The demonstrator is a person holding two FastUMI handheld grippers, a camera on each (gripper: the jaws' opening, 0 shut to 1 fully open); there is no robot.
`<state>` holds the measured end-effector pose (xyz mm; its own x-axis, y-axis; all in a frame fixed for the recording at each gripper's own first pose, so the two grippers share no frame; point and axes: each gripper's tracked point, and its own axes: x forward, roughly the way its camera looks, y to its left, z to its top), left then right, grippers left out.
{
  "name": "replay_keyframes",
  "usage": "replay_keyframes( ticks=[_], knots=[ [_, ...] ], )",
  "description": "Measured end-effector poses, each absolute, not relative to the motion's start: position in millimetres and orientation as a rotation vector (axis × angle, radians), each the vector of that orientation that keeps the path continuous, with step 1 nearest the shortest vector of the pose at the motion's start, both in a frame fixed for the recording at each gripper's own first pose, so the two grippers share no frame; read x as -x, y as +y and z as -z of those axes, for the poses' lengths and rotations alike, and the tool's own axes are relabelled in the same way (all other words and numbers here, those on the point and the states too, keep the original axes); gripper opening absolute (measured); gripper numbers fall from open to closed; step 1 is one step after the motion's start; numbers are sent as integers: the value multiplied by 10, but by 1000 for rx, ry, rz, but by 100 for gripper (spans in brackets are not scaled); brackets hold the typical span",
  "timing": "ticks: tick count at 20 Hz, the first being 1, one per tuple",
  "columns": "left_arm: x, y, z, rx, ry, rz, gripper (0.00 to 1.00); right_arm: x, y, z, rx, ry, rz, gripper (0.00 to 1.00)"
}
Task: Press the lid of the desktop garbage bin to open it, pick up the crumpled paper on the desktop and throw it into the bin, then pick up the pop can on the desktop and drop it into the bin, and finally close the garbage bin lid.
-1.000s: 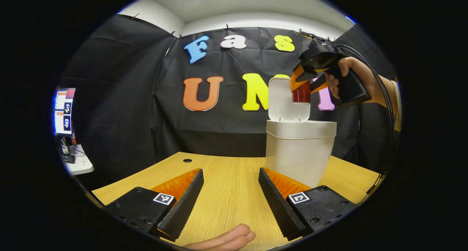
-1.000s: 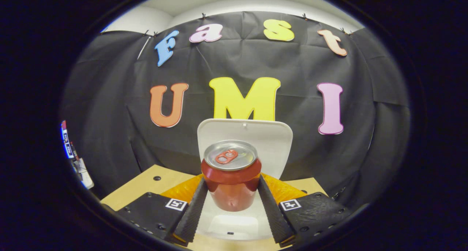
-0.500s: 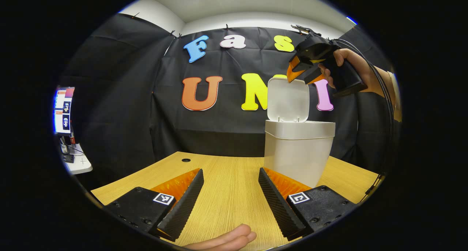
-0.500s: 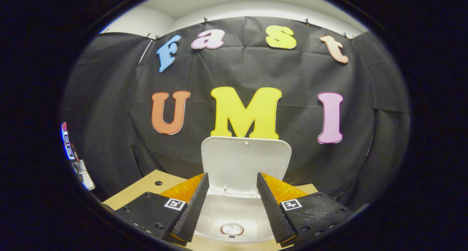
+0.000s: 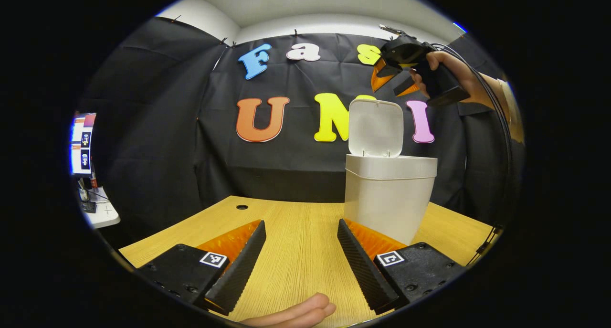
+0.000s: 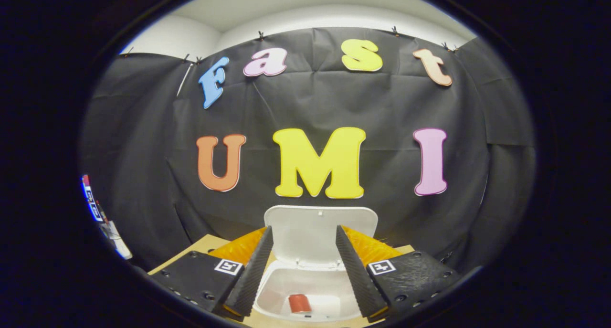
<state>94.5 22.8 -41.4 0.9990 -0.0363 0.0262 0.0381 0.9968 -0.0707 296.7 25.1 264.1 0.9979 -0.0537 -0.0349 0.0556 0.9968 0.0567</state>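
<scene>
The red pop can (image 6: pixel 299 303) lies on its side at the bottom of the white bin (image 5: pixel 387 208), its long axis running roughly near-to-far. The lid (image 5: pixel 376 128) stands upright at the bin's far edge. High above it the right gripper (image 6: pixel 301 266) hangs with fingers spread, holding nothing. The left gripper (image 5: pixel 298 261) sits low over the wooden table (image 5: pixel 296 223), wide open and empty, the bin just to its right.

The can (image 6: pixel 299 302) lies deep in the bin (image 6: pixel 267 290) — its far end hidden. At six o'clock, fingers (image 5: pixel 296 313) are cut off by the edge.
</scene>
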Motion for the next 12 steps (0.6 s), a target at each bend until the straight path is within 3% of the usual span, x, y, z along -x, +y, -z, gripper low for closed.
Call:
replay_keyframes(
  ticks=[6, 12],
  knots=[
    [-959, 212, 461, 80, -7, 38, 98, -3369, 155, -2917, -91, 3, 55, 82],
    [-1046, 271, 678, 48, 55, 1, 98, -3853, 20, -2799, -78, 37, 77, 83]
  ],
)
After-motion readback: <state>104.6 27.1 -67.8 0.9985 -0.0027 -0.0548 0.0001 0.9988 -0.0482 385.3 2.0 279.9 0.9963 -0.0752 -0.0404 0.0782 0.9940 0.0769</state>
